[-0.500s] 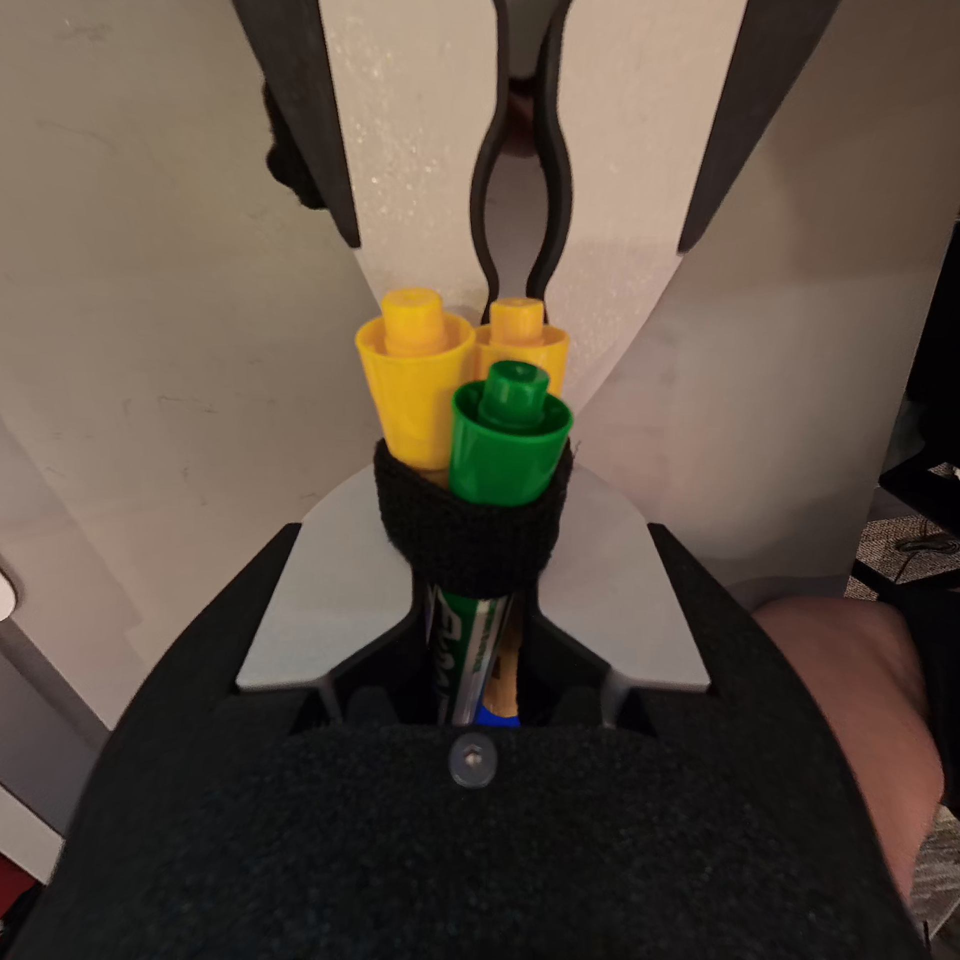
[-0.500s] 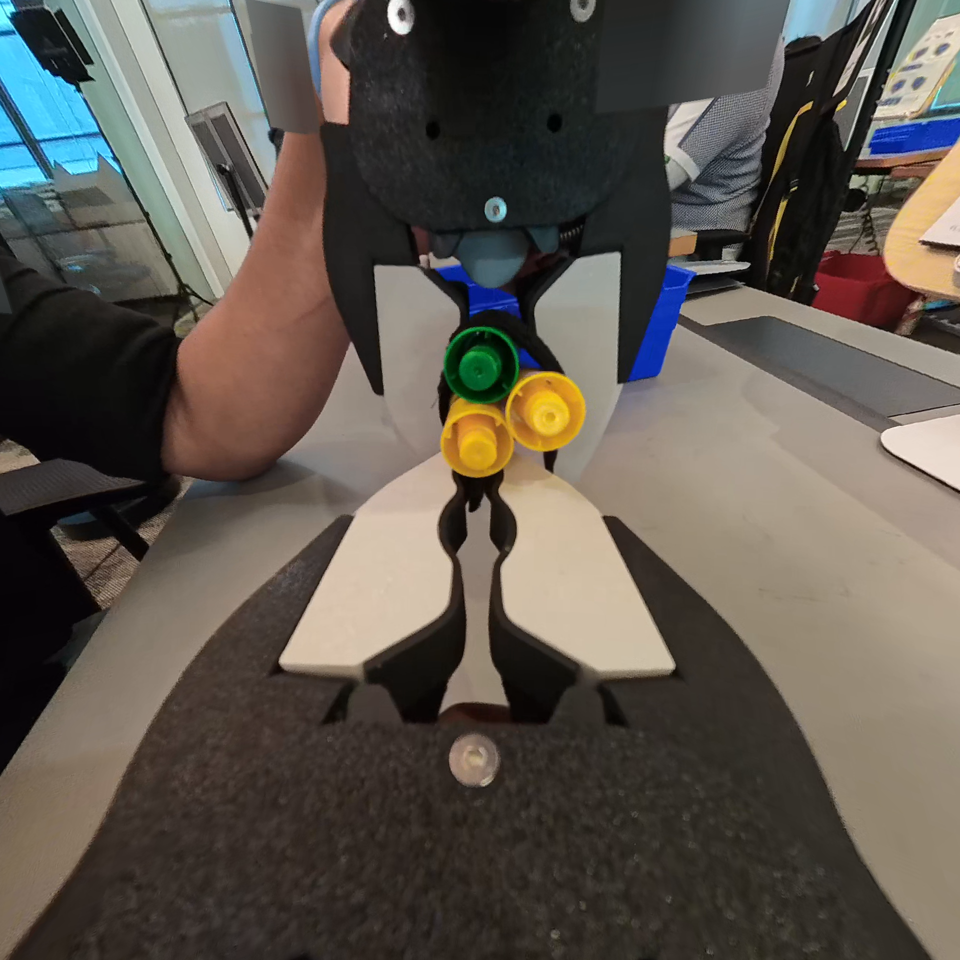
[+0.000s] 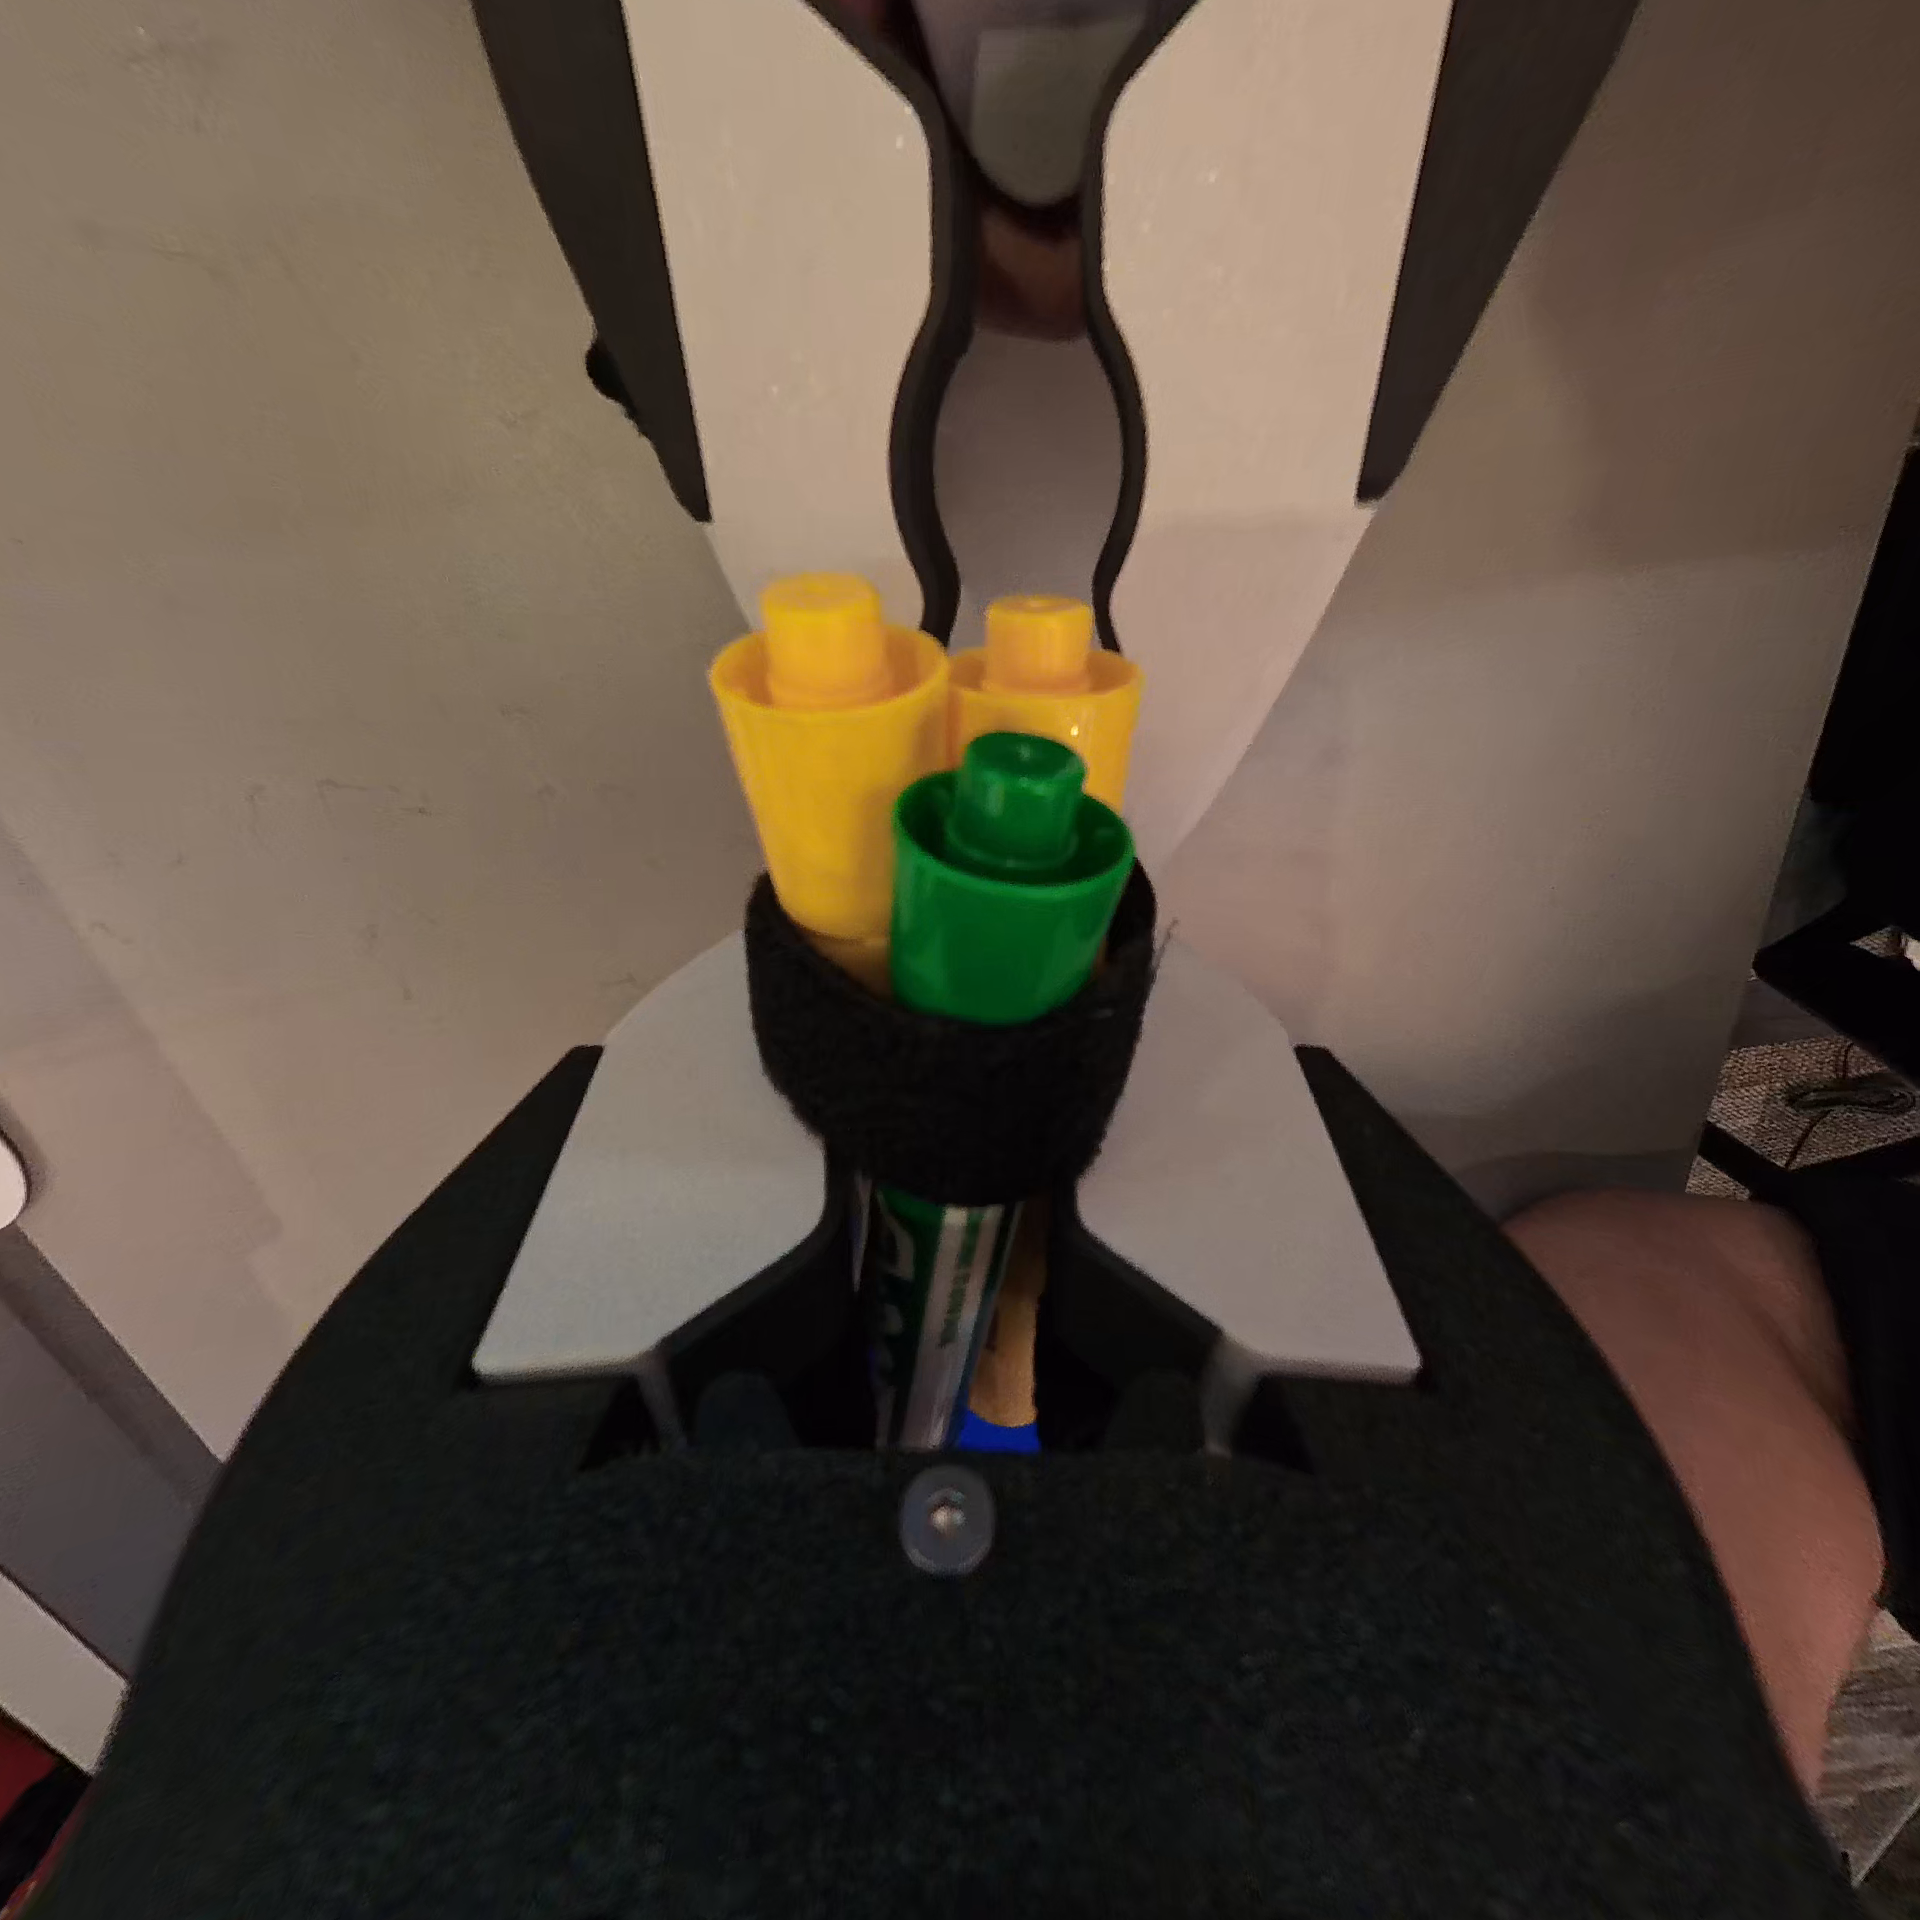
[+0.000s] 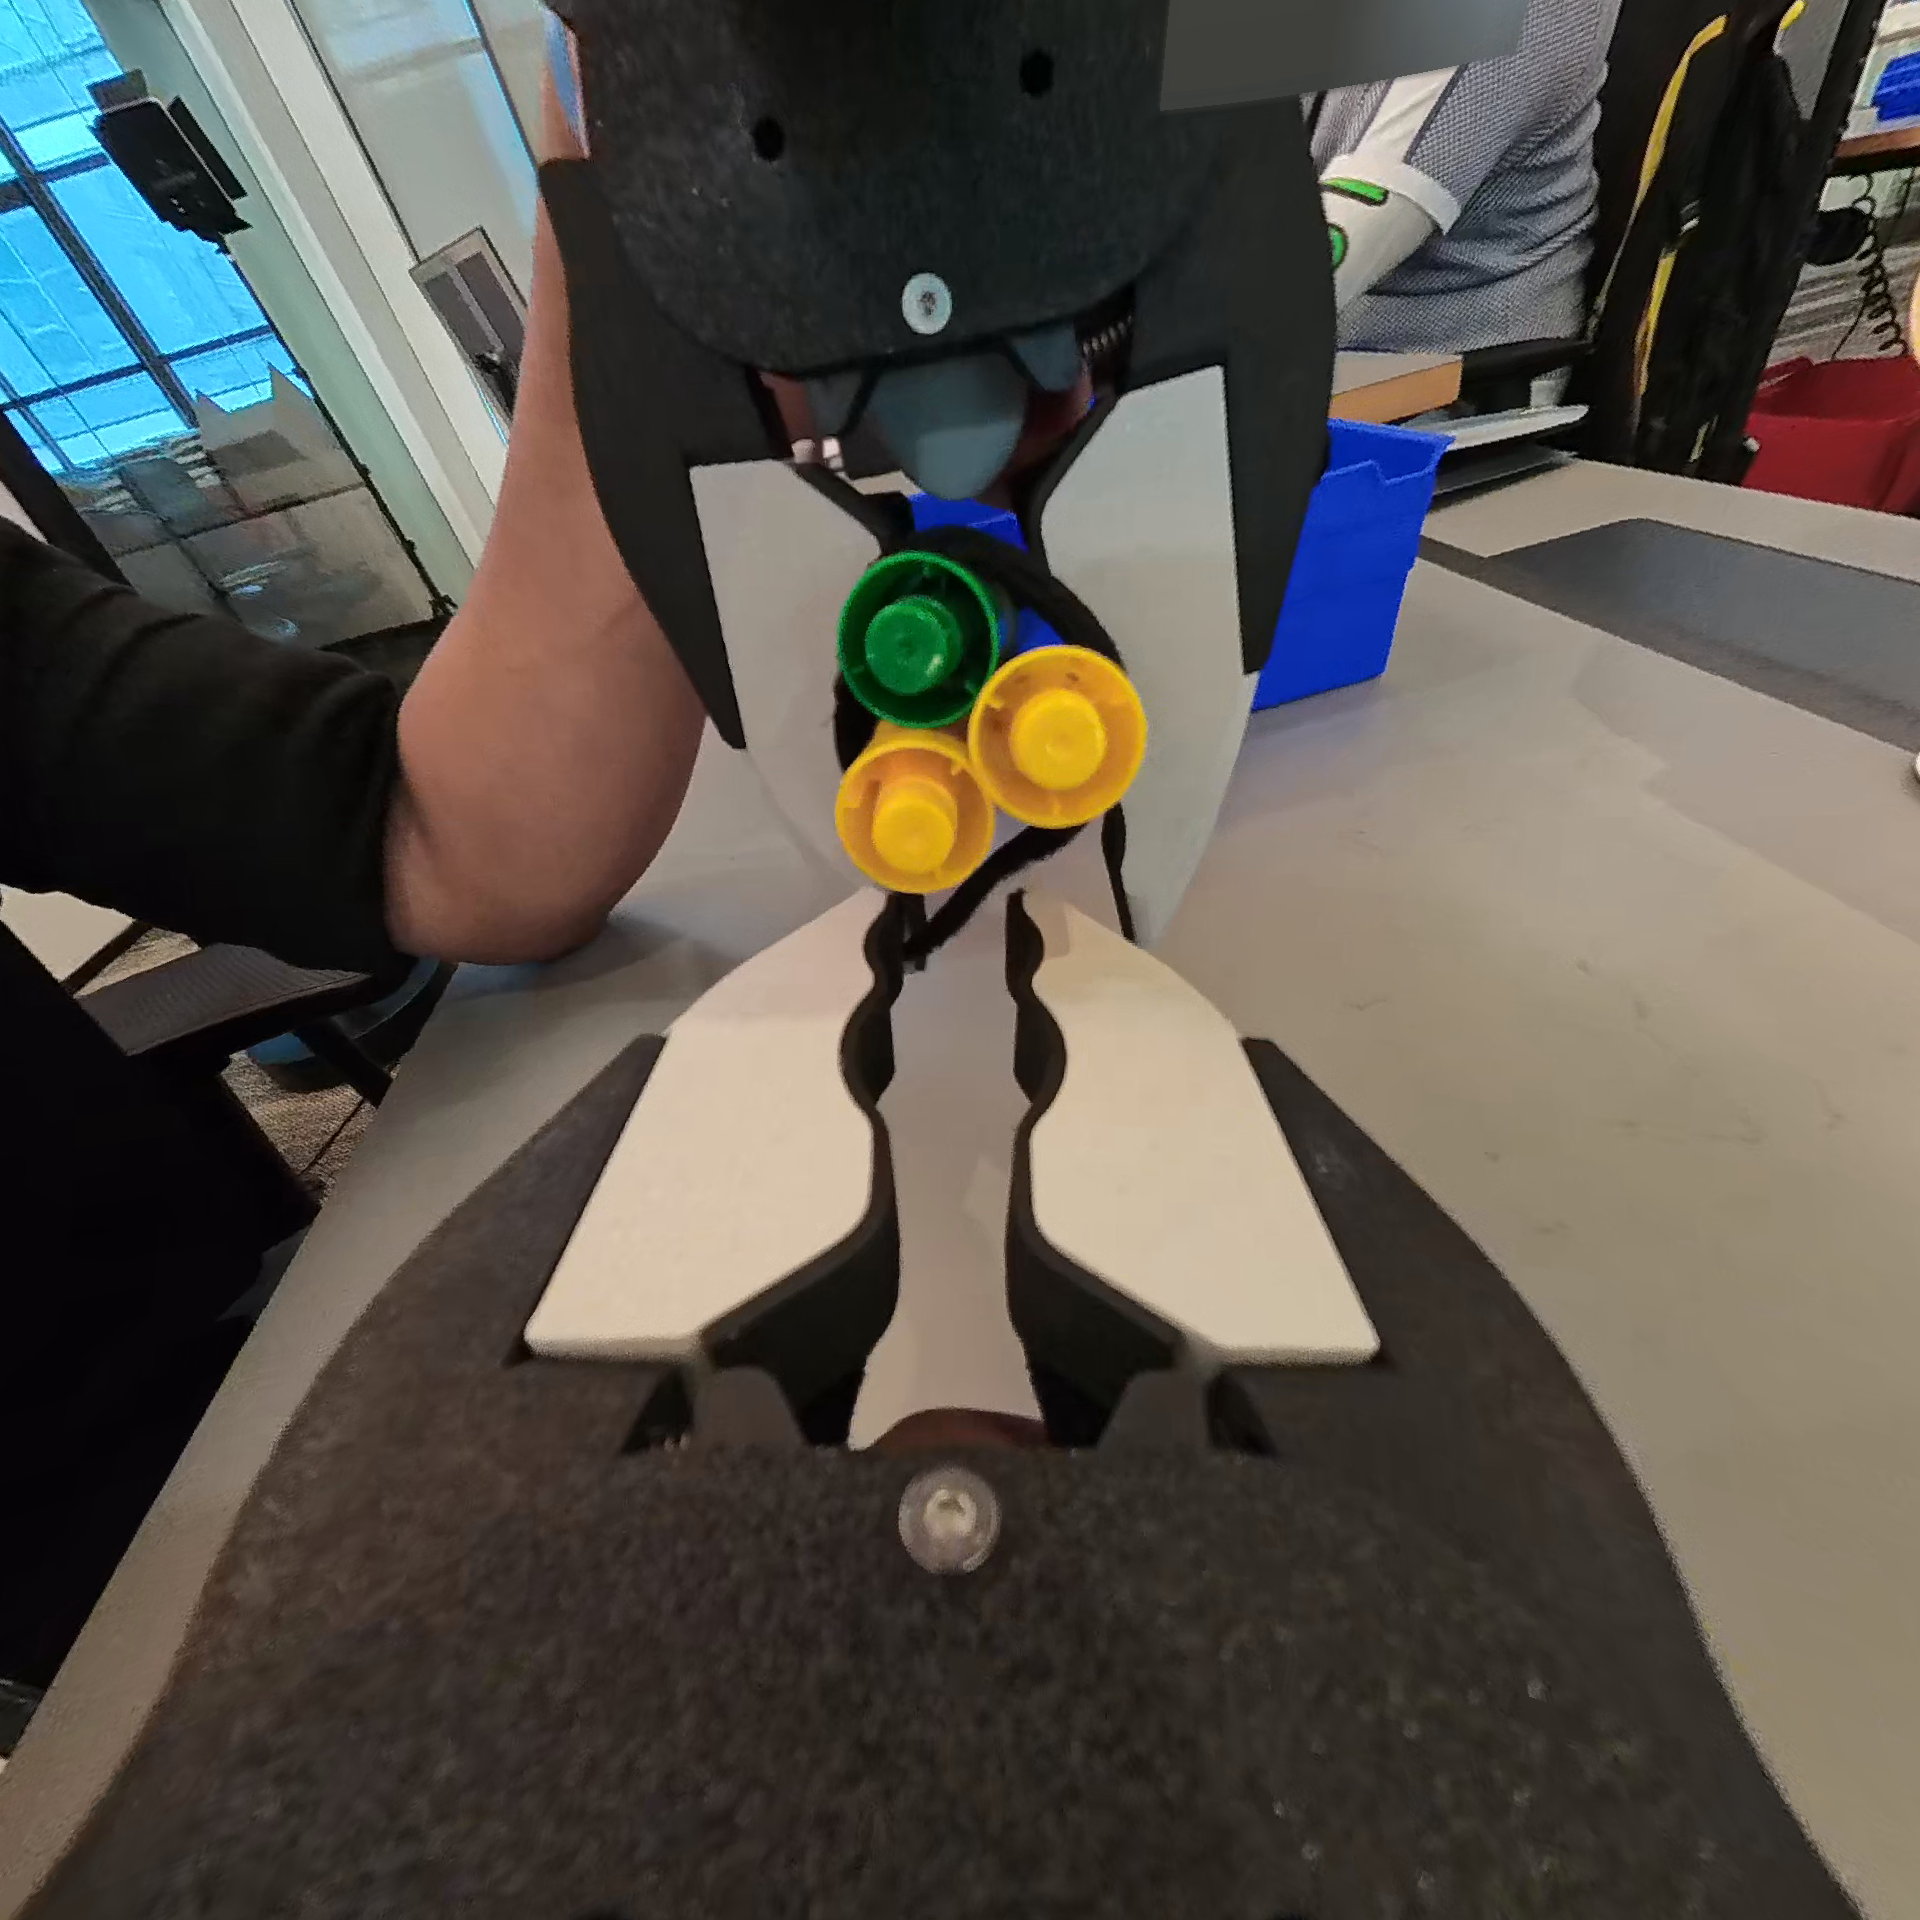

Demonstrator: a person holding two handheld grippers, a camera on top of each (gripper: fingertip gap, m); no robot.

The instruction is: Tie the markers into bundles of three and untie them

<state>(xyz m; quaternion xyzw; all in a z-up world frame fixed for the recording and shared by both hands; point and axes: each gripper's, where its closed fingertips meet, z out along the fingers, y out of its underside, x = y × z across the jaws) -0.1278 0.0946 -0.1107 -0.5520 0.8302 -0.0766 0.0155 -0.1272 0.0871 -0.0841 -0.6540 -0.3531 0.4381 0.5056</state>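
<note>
Above the grey table (image 4: 1507,1039), the two hand-held grippers are facing each other tip to tip. The left gripper (image 3: 951,1049) is clamping a bundle of three markers between its fingers, caps pointing out toward the other tool: a green marker (image 3: 1003,894) is sitting in front, with two yellow markers (image 3: 831,769) lying side by side behind it. A black strap (image 3: 940,1070) is wrapping around all three just below the caps, right where the fingers are squeezing them. The right gripper (image 4: 951,914) is sitting just under the cap ends with its fingers spread a little apart, and nothing is being held between them; a thin loose end of the strap is hanging down against its left fingertip, though I cannot tell whether it is being caught there. From the right side, the three caps are showing end-on, green on top and the yellows below. A blue bin (image 4: 1340,582) is standing on the table behind the left gripper, and a person's bare forearm (image 4: 520,748) is resting its elbow on the table edge.
</note>
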